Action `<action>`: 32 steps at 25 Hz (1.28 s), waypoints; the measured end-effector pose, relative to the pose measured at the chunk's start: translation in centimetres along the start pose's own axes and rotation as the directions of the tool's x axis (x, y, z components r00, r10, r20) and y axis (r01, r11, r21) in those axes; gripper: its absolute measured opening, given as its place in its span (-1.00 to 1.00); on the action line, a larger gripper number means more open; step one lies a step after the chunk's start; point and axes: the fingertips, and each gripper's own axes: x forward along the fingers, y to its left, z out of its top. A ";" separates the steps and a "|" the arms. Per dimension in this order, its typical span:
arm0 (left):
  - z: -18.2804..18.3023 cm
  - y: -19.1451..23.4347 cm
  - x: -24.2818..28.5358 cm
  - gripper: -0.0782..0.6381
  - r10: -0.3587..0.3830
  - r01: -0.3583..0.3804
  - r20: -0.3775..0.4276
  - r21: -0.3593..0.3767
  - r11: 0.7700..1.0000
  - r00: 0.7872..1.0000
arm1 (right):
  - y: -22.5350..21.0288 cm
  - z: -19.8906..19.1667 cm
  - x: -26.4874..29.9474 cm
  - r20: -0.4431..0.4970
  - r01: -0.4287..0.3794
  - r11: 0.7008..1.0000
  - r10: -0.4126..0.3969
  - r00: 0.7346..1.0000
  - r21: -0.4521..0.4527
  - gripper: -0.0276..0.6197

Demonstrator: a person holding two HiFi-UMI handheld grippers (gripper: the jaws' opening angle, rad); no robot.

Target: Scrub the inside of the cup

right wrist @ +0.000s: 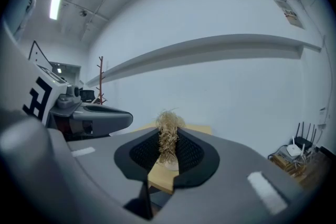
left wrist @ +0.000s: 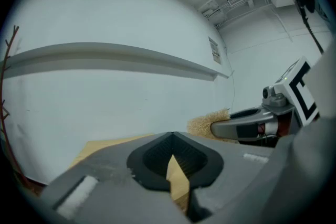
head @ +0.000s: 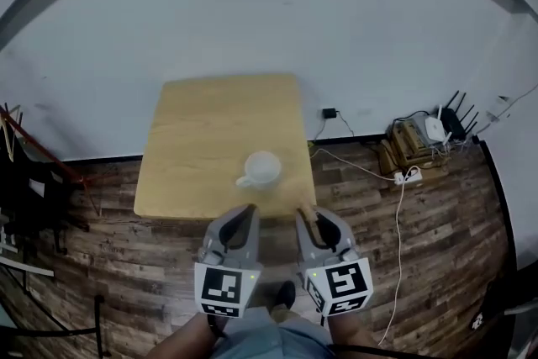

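- Closest in, my two grippers hang side by side just short of the counter's near edge: left gripper (head: 249, 213) and right gripper (head: 306, 216). Each is a grey shell with a black-and-white marker cube at its back.
- Left jaws are closed on each other, with nothing between the ribbed black pads.
- Right jaws pinch a scrubber (right wrist: 168, 134), a wiry, straw-coloured tuft that frays out above the pads.
- White and rounded, the cup (head: 261, 168) stands upright on the counter (head: 210, 126) near its front edge, handle to the left in the head view, apart from both grippers.
- Smooth pale wood makes the squarish counter top, which backs onto a plain white wall (head: 269, 13).
- Dark plank floor (head: 126, 256) surrounds it; a router (head: 434, 129) and loose cables lie at the right.
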 end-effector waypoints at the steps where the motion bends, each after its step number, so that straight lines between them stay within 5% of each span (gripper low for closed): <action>1: 0.4 0.1 0.2 -0.72 0.023 -0.023 0.007 0.000 1.000 1.000 | -0.2 0.4 0.4 0.006 -0.024 1.000 0.024 1.000 -0.014 -0.71; 14: 0.6 1.8 -0.1 -0.72 0.183 -0.183 0.003 -0.002 0.983 0.983 | -1.4 1.8 2.6 0.029 -0.174 0.984 0.175 0.984 -0.028 -0.71; 32: -5.8 4.7 4.9 -0.72 0.067 -0.068 -0.034 -0.034 0.997 0.997 | -1.3 -2.3 7.8 -0.110 -0.222 0.975 0.218 0.970 -0.023 -0.71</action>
